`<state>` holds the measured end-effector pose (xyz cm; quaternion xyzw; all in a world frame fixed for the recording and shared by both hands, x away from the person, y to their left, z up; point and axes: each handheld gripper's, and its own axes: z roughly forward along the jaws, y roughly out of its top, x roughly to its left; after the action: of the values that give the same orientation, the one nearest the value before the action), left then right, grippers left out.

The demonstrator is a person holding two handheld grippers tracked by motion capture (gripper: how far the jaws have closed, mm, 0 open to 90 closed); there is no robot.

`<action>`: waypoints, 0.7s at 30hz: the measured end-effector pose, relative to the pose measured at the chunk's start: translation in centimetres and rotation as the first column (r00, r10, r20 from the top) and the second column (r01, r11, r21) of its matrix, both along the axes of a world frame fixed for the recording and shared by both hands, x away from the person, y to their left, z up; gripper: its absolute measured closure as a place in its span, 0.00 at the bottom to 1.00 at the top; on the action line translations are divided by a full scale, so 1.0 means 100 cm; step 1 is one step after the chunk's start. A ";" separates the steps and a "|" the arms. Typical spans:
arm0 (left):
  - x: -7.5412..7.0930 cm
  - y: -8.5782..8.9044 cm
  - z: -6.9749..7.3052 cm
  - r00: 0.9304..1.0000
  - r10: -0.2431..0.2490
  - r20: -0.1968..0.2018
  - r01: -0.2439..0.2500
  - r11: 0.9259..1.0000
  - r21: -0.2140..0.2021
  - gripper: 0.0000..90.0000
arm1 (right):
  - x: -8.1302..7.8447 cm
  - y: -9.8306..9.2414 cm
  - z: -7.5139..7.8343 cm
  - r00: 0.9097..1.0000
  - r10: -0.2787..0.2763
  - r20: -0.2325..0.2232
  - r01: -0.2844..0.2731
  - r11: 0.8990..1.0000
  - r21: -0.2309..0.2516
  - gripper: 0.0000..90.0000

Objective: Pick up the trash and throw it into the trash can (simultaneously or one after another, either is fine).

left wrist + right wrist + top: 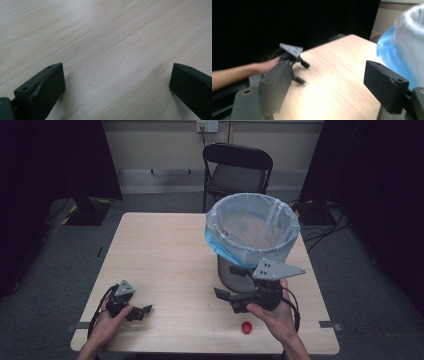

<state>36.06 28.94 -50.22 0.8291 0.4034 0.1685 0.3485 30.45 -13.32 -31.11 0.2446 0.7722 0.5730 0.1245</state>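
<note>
A metal bin (235, 275) lined with a clear and blue plastic bag (252, 227) stands on the right part of the wooden table (165, 255). Just in front of the bin, my right gripper (228, 281) points left, open with nothing between its jaws. In the right gripper view the right gripper (327, 72) stands wide apart over bare wood, with the bag (404, 42) at the right. A small red cap (246, 327) lies on the table near the right hand. My left gripper (142, 311) rests low at the front left, and in its own view the left gripper (116, 72) is open over bare tabletop.
A black chair (237, 167) stands behind the table's far edge. Dark curtains hang on both sides, and cables lie on the floor at the right. The other hand's gripper (292, 53) appears across the table in the right gripper view.
</note>
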 end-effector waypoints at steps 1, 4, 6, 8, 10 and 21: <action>0.000 0.000 0.000 1.000 0.000 0.000 0.000 1.000 0.001 0.00 | -0.002 -0.002 -0.004 1.000 -0.001 -0.006 0.001 1.000 -0.003 0.24; 0.000 0.000 0.000 1.000 0.000 0.000 0.000 1.000 0.000 0.00 | -0.005 -0.006 -0.017 1.000 -0.012 -0.013 0.012 1.000 -0.026 0.25; 0.000 0.000 0.000 1.000 0.002 -0.002 -0.002 1.000 -0.003 0.00 | -0.006 -0.008 -0.026 1.000 -0.006 -0.025 0.005 0.999 -0.033 0.25; 0.000 0.000 0.000 1.000 0.002 -0.002 -0.002 1.000 -0.002 0.00 | -0.008 -0.010 -0.035 0.999 -0.004 -0.045 0.003 1.000 -0.026 0.24; 0.000 0.000 0.000 1.000 0.002 -0.002 -0.002 1.000 -0.003 0.00 | -0.010 -0.012 -0.044 0.998 -0.010 -0.057 0.008 1.000 -0.028 0.23; 0.000 0.000 0.000 1.000 -0.001 0.000 0.001 1.000 0.002 0.00 | -0.007 -0.029 -0.093 0.990 -0.085 -0.111 0.074 0.993 -0.097 0.19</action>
<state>36.07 28.94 -50.21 0.8297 0.4029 0.1685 0.3478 29.79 -16.20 -40.41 0.3019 0.7934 0.5162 0.1138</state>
